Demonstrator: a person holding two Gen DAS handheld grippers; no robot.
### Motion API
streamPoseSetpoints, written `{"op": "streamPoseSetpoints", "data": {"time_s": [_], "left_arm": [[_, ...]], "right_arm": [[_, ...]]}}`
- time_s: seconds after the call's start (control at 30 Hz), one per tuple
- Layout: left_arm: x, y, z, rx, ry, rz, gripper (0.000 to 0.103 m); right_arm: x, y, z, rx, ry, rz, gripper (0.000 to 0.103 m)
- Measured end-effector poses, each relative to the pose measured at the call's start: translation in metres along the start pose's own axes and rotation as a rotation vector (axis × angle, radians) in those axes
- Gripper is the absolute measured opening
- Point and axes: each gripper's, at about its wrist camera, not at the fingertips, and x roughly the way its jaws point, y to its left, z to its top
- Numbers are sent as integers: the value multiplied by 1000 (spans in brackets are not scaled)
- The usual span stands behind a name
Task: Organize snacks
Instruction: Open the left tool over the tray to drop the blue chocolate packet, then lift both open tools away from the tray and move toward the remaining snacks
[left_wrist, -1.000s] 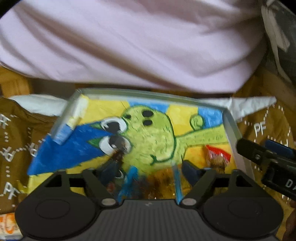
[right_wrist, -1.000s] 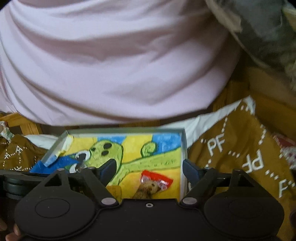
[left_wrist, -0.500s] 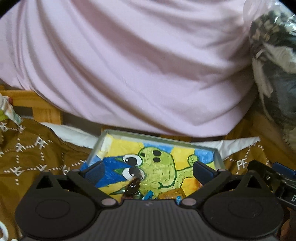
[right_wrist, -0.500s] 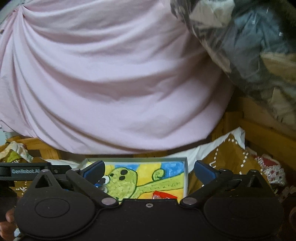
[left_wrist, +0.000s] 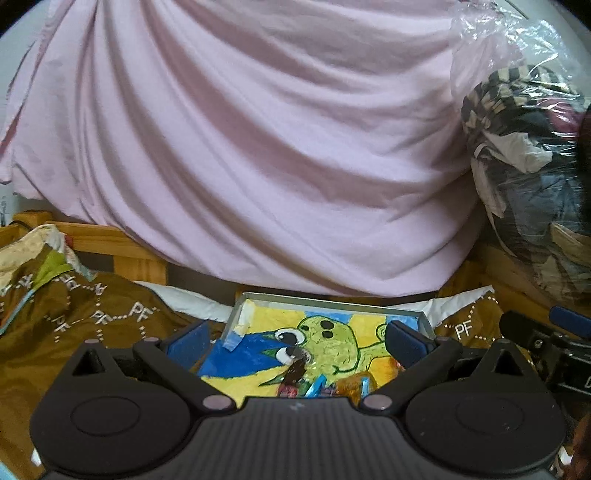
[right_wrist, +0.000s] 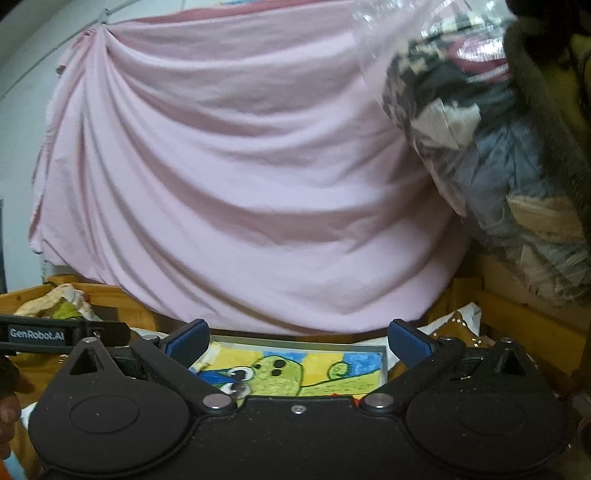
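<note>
Your left gripper (left_wrist: 297, 341) hangs with its blue-padded fingers spread wide and nothing between them, above the near edge of a shallow metal tray (left_wrist: 332, 303) whose floor carries a painted green cartoon creature on yellow and blue. The tray sits on a bed covered by a brown blanket (left_wrist: 92, 317) printed with white letters. Several wrapped snacks (left_wrist: 325, 384) lie clustered at the tray's near edge, a dark brown one angled across the creature's eye and blue and amber wrappers just beside it. A pink sheet (left_wrist: 258, 147) hangs behind the bed, and a clear plastic bag of clothes (left_wrist: 528, 166) stands at the right. Your right gripper (right_wrist: 297, 343) is likewise held apart and empty over the same tray (right_wrist: 295, 345), with the snacks mostly hidden behind its body.
</note>
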Motion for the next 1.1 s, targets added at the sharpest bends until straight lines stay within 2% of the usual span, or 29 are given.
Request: {"op": "streamPoseSetpoints", "data": {"time_s": [0.17, 0.53, 0.77, 0.9, 1.1], "left_arm": [[-32, 13, -9, 4, -15, 25, 103], [-95, 49, -42, 31, 16, 123, 103], [-124, 65, -65, 51, 48, 182, 103], [-132, 73, -76, 48, 92, 195, 103], [-139, 82, -88, 37, 160, 202, 103]], "right_arm": [[-29, 23, -10, -41, -3, 7, 102], [-68, 74, -34, -142, 82, 71, 102], [-85, 86, -43, -96, 137, 88, 102], [-93, 91, -47, -69, 173, 103, 102], [-94, 100, -59, -66, 277, 125, 102]]}}
